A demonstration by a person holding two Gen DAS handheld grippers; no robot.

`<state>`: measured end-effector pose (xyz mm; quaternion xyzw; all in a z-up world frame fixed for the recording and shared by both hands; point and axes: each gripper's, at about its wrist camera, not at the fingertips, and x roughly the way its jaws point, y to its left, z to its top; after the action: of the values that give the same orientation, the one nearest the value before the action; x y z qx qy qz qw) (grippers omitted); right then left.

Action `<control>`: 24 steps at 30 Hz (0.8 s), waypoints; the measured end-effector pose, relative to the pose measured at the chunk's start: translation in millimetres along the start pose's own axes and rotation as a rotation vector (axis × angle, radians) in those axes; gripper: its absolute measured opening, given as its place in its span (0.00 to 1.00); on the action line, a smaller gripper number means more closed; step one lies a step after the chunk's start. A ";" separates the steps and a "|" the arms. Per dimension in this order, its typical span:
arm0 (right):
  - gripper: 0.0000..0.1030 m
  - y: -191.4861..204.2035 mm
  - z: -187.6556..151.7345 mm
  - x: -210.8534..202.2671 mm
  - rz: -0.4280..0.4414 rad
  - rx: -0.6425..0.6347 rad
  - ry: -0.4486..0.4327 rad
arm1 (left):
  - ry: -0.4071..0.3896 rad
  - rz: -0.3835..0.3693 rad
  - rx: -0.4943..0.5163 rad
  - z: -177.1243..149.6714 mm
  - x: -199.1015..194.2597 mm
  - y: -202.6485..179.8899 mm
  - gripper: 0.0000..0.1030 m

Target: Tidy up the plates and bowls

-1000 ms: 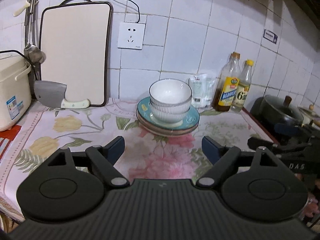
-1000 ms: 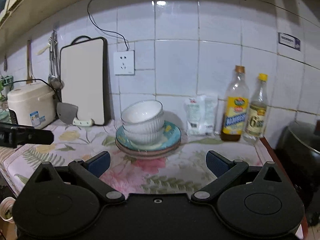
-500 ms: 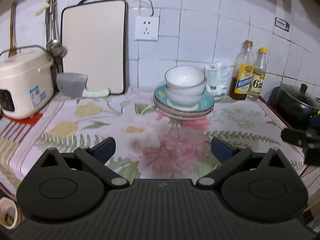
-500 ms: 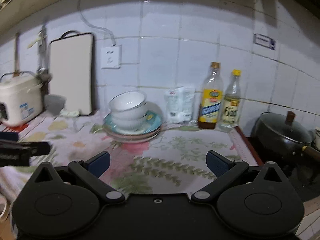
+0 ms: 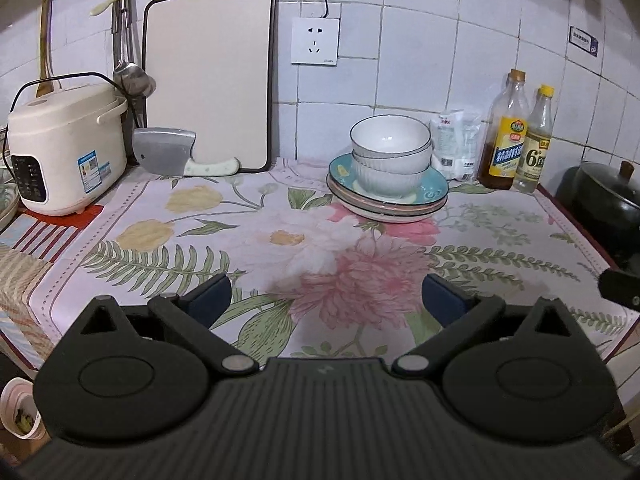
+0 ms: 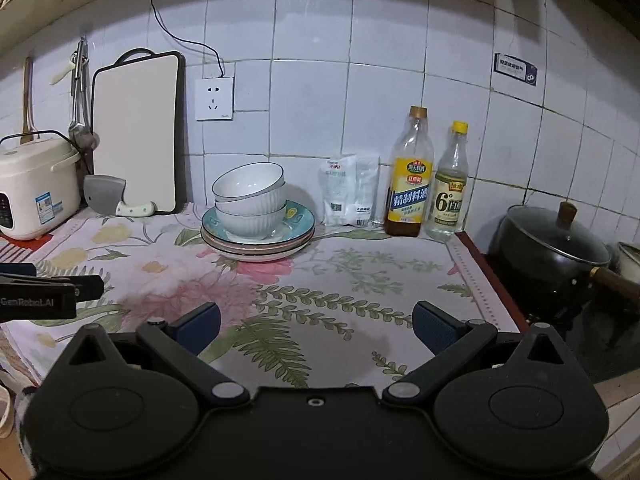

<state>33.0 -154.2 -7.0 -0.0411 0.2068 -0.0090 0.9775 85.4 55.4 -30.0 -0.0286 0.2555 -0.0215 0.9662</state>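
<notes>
both hand-held grippers had drawn back from the bowls nested on the plates at the table's back, the left hand-held gripper just spreading wide, the right hand-held gripper likewise released and empty, suggesting the stacking was finished.

1. Glossy glazed ceramic: ribbed white bowls, teal plates.
2. Matt printed floral cloth over the counter.
3. Brushed metal cleaver blade, smooth plastic handle.
4. Shiny wall tiles.
5. Clear glossy bottles.
</notes>
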 end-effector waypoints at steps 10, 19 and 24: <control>1.00 -1.6 -6.1 -4.9 0.002 0.011 -0.015 | -0.023 0.011 0.041 -5.8 -8.2 -3.7 1.00; 1.00 1.8 -11.6 -10.0 -0.005 -0.003 -0.059 | -0.058 0.028 0.068 -10.9 -20.8 -7.7 1.00; 1.00 -1.2 -11.4 -11.1 0.016 0.029 -0.059 | -0.071 0.027 0.077 -13.6 -25.4 -8.7 1.00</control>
<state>18.2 -155.8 -12.7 -0.0254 0.1780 -0.0029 0.9837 56.4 47.5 -28.7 0.0112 0.2202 -0.0171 0.9752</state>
